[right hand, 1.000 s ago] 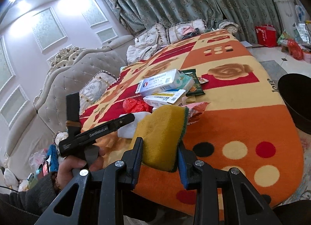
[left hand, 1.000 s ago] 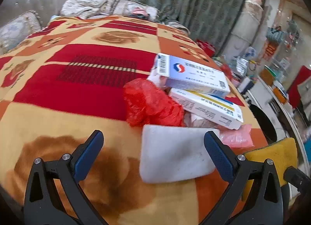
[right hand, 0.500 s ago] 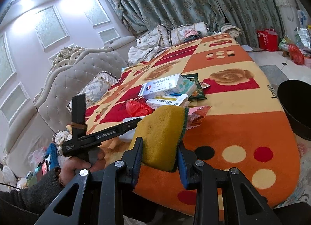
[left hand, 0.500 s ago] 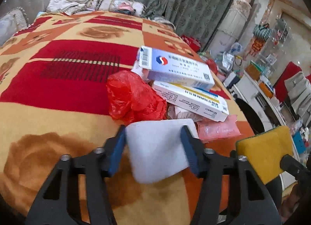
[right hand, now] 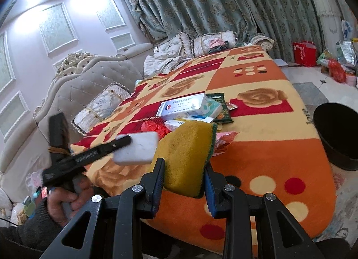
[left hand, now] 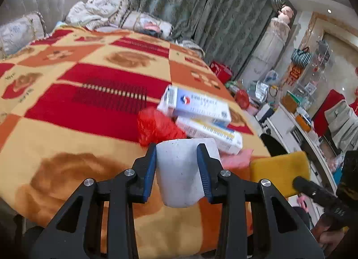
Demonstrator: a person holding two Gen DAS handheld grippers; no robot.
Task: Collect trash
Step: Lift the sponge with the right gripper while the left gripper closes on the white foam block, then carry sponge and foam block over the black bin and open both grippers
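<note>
Right wrist alone shows bin (right hand: 340,133); left tongs (left hand: 177,169) grip white block (left hand: 179,176), right tongs (right hand: 184,178) sponge (right hand: 188,153).

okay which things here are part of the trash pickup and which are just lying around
Part of the job:
white sponge in the left gripper
yellow sponge in the right gripper
red plastic bag
medicine boxes
black bin

Just lying about:
cushions
curtains
red gift bag

Boxes (left hand: 197,107) stacked on blanket (left hand: 67,129), crumpled bag (left hand: 156,127) left of them, bin (right hand: 337,136) right of blanket
</note>
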